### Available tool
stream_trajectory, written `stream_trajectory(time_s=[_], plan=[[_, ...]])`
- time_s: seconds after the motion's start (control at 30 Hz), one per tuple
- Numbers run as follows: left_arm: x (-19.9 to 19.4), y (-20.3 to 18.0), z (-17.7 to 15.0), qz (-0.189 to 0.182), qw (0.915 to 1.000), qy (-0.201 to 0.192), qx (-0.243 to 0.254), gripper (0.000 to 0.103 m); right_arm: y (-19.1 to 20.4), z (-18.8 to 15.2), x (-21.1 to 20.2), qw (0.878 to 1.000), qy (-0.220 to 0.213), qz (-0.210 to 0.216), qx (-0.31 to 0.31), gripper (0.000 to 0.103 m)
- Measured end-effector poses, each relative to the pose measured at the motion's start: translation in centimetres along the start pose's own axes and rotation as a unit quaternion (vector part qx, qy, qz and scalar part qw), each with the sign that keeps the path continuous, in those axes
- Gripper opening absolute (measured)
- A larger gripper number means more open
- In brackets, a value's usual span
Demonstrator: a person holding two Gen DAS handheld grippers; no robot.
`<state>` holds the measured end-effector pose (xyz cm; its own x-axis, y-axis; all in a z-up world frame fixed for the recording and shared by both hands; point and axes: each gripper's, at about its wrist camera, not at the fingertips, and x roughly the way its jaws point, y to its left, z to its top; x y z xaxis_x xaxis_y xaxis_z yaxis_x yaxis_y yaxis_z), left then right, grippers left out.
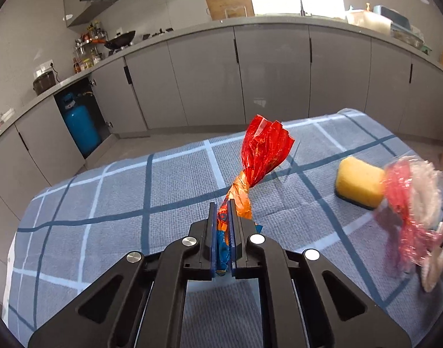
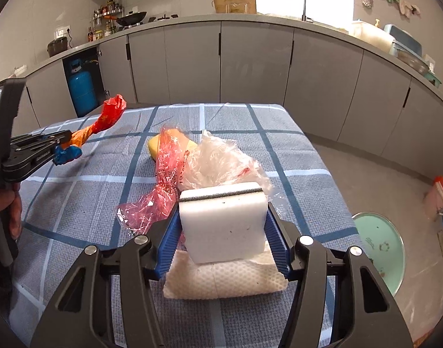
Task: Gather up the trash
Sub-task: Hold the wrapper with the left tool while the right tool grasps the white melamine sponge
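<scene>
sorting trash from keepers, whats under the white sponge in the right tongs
A folded white paper towel lies directly under the white sponge, resting on the checked tablecloth. The part of the towel beneath the sponge is covered, so anything there cannot be seen.

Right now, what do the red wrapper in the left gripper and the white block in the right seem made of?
Red wrapper: thin glossy plastic film, likely; creased, twisted, light shines through.
White block: matte foam, probably a cleaning sponge; fine, even surface with a dark scouring strip on top.
</scene>
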<state>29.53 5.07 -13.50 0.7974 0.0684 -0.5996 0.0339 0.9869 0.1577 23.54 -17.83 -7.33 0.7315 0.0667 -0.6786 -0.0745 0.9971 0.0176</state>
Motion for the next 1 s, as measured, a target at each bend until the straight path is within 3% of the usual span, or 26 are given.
stream_trajectory(time_s=[0.37, 1.0], plan=[[-6.9, -2.7, 0.0, -0.025, 0.9990, -0.031, 0.018, 0.008, -2.0, 0.4, -4.1, 0.999, -0.047, -0.006, 0.026, 0.056], [-11.3, -7.5, 1.1, -0.051, 0.9954, -0.056, 0.058, 0.008, -5.1, -1.1, -6.9, 0.996, -0.066, -0.007, 0.062, 0.056]])
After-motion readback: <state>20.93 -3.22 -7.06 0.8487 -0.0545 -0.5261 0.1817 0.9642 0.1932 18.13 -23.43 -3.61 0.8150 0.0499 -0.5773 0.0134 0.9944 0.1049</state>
